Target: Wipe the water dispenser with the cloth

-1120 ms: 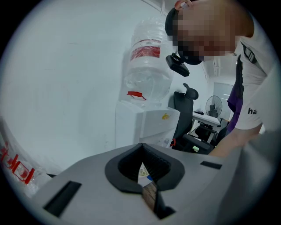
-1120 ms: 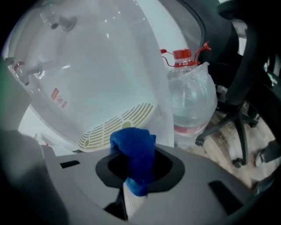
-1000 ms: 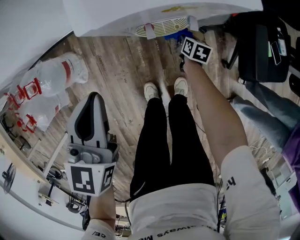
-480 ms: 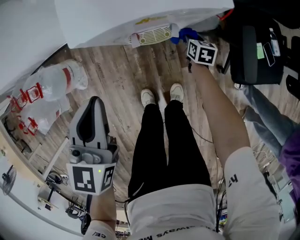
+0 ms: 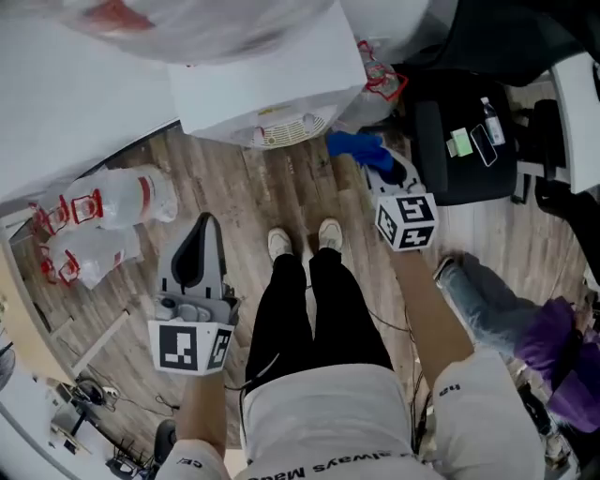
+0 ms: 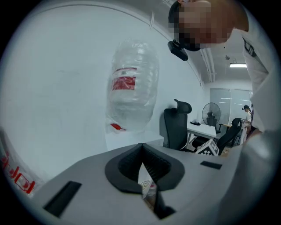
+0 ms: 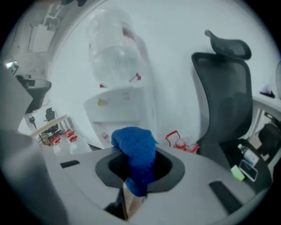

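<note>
The white water dispenser (image 5: 267,89) stands ahead of my feet, with a clear bottle (image 5: 187,19) on top and a slotted drip tray (image 5: 281,131). My right gripper (image 5: 375,164) is shut on the blue cloth (image 5: 354,146), held a short way to the right of the tray and apart from it. In the right gripper view the cloth (image 7: 136,151) bulges out of the jaws, with the dispenser (image 7: 120,112) beyond. My left gripper (image 5: 202,230) hangs shut and empty over the floor on the left. In the left gripper view it (image 6: 142,163) points at the bottle (image 6: 131,85).
Empty water bottles (image 5: 103,202) lie on the wooden floor at the left. A black office chair (image 5: 459,141) carrying a phone and small bottle stands right of the dispenser. A seated person's legs (image 5: 497,300) are at the right. Red-handled bottles (image 5: 380,70) sit beside the dispenser.
My right gripper, still holding the cloth, has drawn back from the drip tray and to the right. The view has pulled away from the dispenser. The left gripper has hardly moved.
</note>
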A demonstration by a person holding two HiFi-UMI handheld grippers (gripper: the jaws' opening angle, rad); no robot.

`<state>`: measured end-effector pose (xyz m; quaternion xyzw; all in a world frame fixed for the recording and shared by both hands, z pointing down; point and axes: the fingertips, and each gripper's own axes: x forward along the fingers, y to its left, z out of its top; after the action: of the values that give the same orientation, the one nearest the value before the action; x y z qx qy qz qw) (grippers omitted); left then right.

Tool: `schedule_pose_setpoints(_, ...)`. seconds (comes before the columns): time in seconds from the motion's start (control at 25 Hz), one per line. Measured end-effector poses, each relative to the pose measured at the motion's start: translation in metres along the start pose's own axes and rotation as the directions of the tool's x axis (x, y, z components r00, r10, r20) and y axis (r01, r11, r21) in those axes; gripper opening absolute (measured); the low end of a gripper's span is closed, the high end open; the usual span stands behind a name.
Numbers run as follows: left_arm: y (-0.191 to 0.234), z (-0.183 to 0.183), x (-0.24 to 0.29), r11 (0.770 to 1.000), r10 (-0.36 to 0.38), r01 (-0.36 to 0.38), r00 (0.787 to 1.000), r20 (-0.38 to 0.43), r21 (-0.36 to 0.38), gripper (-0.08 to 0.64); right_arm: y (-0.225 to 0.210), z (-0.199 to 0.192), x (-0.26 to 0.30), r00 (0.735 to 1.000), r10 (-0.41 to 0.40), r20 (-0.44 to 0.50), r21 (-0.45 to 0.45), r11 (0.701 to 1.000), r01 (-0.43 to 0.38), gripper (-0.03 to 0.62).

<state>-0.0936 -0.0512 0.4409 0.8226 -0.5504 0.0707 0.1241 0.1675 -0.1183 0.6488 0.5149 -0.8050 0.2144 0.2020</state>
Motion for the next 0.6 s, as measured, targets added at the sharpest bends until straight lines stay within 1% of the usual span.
schedule_pose_setpoints(0.08, -0.010, 0.022, -0.008, 1.000, -0.002, 0.001, 1.000, 0.029, 0.010, 0.018, 0.017, 0.037, -0.038, 0.999, 0.031, 0.039, -0.036, 0.999, -0.029, 0.080)
schedule_pose_setpoints(0.16, -0.021, 0.047, -0.020, 1.000, -0.002, 0.001, 0.999, 0.055, 0.017, 0.018, 0.035, 0.071, -0.079, 0.995, 0.064, 0.073, -0.052, 0.997, -0.060, 0.080)
schedule_pose_setpoints(0.32, -0.044, 0.093, -0.049, 1.000, -0.008, 0.006, 0.996, 0.086, 0.019, 0.018, 0.072, 0.137, -0.160, 0.982, 0.119, 0.144, -0.089, 0.990, -0.107, 0.080)
schedule_pose_setpoints(0.48, -0.064, 0.137, -0.076, 0.999, -0.023, 0.018, 0.991, 0.129, 0.038, 0.018, 0.104, 0.201, -0.221, 0.960, 0.175, 0.220, -0.160, 0.977, -0.141, 0.080)
schedule_pose_setpoints(0.6, -0.074, 0.169, -0.095, 0.999, -0.033, 0.028, 0.986, 0.166, 0.034, 0.018, 0.124, 0.242, -0.259, 0.939, 0.217, 0.266, -0.180, 0.968, -0.173, 0.080)
